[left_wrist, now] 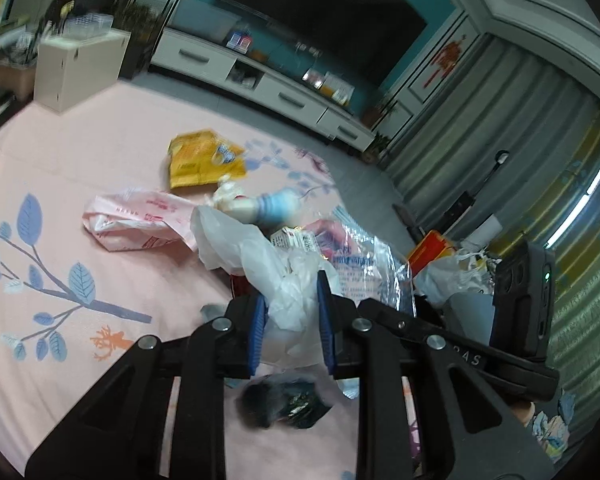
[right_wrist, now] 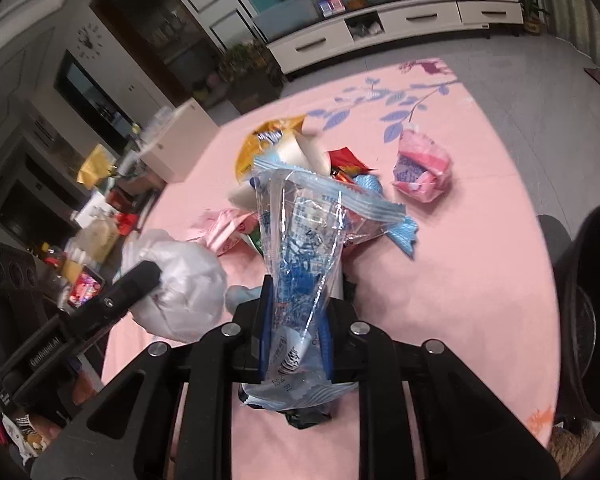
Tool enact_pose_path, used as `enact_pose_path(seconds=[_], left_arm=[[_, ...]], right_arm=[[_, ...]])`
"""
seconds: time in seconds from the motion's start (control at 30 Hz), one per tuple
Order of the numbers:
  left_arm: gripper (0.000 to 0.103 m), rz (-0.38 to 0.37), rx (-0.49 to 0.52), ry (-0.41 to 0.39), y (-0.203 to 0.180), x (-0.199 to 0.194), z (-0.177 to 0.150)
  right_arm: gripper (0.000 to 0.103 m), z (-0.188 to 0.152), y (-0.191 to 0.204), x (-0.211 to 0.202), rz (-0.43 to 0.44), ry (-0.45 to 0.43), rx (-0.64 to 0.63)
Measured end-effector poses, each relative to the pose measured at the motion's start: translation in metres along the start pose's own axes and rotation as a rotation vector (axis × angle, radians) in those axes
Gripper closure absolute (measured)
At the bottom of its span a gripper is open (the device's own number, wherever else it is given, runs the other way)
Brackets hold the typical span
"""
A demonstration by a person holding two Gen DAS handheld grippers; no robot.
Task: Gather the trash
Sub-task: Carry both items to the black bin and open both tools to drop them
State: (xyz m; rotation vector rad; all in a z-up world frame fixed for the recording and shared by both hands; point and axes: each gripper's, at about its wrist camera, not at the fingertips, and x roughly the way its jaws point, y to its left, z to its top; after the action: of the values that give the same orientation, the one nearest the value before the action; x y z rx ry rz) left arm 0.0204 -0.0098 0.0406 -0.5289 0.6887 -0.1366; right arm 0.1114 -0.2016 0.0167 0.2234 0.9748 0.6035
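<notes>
Left gripper (left_wrist: pixel 292 312) clamped on white plastic bag (left_wrist: pixel 288 280); right gripper (right_wrist: pixel 296 320) pinching clear blue-printed wrapper (right_wrist: pixel 304 240), lifted above the pink cloth-covered worktop (right_wrist: pixel 440 280). Yellow snack packet (left_wrist: pixel 204 158) and pink wrapper (left_wrist: pixel 136 220) lie beyond the bag on the cloth. Judgement: hold the bag mouth steady and feed the wrapper in bottom-first; the thin film may cling to the pads.

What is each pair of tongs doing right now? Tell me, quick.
Left tongs: closed on a white plastic bag.
Right tongs: closed on a clear wrapper with blue print.
</notes>
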Motion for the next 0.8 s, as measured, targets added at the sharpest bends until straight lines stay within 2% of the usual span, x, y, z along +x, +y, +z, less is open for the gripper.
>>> enact_pose_path(seconds=[0.1,0.17,0.4,0.5,0.6,0.8], left_arm=[[0.079,-0.023,0.006,-0.034,-0.019,-0.014,-0.005],[0.079,-0.039,0.024,-0.038,-0.034,-0.015,-0.012],[0.079,-0.133,0.076,0.021,-0.099,0.016,-0.035],[0.079,-0.178,0.100,0.071,-0.130,0.041,-0.049],[0.079,-0.202,0.144,0.141,-0.164,0.079,-0.068],[0.079,-0.244,0.206,0.252,-0.213,0.138,-0.093]], right_arm=[[0.082,-0.004,-0.008,-0.023,-0.013,-0.048,0.012],[0.082,-0.008,-0.019,-0.046,-0.054,-0.110,0.028],[0.082,-0.011,-0.068,-0.116,-0.209,-0.301,0.100],[0.082,-0.015,-0.096,-0.137,-0.329,-0.358,0.151],[0.082,-0.017,-0.126,-0.143,-0.394,-0.363,0.223],[0.082,-0.025,-0.199,-0.143,-0.447,-0.323,0.411]])
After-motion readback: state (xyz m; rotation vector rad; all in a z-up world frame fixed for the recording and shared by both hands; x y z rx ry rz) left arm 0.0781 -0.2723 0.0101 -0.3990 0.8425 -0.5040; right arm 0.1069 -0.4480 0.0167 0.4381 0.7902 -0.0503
